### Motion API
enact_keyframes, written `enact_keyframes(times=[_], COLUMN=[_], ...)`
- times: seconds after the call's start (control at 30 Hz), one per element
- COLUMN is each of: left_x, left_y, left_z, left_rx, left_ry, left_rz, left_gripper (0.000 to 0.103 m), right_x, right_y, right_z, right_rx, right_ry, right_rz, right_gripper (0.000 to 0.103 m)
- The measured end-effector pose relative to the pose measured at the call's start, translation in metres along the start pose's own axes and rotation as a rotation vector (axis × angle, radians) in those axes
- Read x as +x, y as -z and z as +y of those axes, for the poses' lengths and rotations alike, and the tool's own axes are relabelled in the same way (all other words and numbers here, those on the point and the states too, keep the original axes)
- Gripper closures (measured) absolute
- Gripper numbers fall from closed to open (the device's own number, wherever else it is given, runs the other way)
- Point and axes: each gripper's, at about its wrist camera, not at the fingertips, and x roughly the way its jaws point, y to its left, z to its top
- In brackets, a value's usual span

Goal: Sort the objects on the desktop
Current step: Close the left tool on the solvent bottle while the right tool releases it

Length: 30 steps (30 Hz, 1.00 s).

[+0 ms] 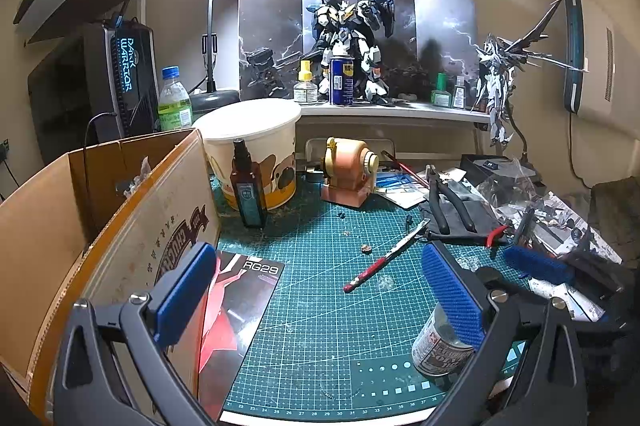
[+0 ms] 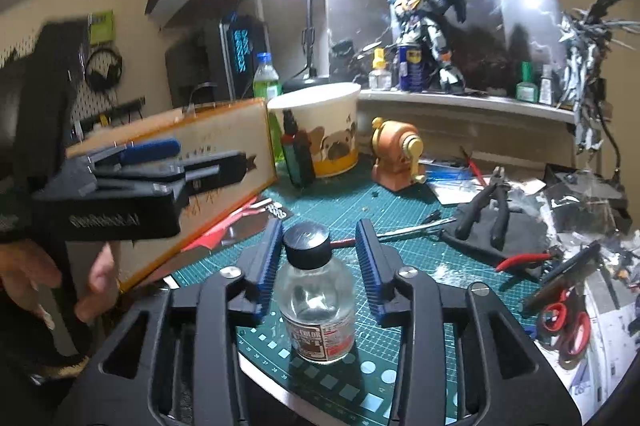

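— Left gripper (image 1: 316, 290): jaws spread, holding nothing, over cutting mat (image 1: 320, 306); cardboard box (image 1: 100, 209) at nine o'clock.
— Right gripper (image 2: 318, 266): jaws parted, straddling upright glass bottle (image 2: 316, 302). Close squarely below the cap; lift without tilting.

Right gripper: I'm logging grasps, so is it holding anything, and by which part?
Nothing is held yet. The right gripper is open, its blue ribbed pads either side of the clear glass bottle with a black cap, which stands on the green cutting mat.
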Motion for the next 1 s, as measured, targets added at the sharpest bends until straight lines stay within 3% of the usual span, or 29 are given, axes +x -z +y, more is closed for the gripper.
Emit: enact_keyframes(times=[0.17, 0.33, 0.4, 0.57, 0.77, 0.9, 1.0], left_x=[-0.002, -0.003, -0.002, 0.002, -0.005, -0.018, -0.001], left_y=[-0.002, 0.000, 0.003, 0.017, 0.046, 0.067, 0.075], left_z=[0.000, -0.005, -0.011, -0.032, -0.070, -0.092, -0.103], left_rx=[0.007, 0.001, 0.014, 0.023, 0.007, 0.028, 0.023], left_ry=[-0.001, 0.011, 0.013, 0.050, 0.070, 0.033, 0.067], left_rz=[-0.014, -0.022, -0.019, 0.001, -0.072, -0.210, -0.169], left_gripper=[0.000, 0.000, 0.000, 0.000, 0.000, 0.000, 0.000], right_x=[-0.038, -0.079, -0.092, -0.110, -0.122, -0.125, -0.122], right_y=[-0.008, -0.003, 0.005, 0.029, 0.057, 0.069, 0.074], right_z=[-0.011, -0.018, -0.019, -0.026, -0.041, -0.045, -0.044], right_rx=[0.026, 0.042, 0.040, 0.085, 0.198, 0.242, 0.252], right_ry=[0.041, 0.112, 0.151, 0.193, 0.201, 0.203, 0.202], right_rz=[-0.045, -0.072, -0.076, -0.065, -0.039, -0.026, -0.018], right_gripper=[0.060, 0.046, 0.030, 0.019, 0.018, 0.018, 0.018])
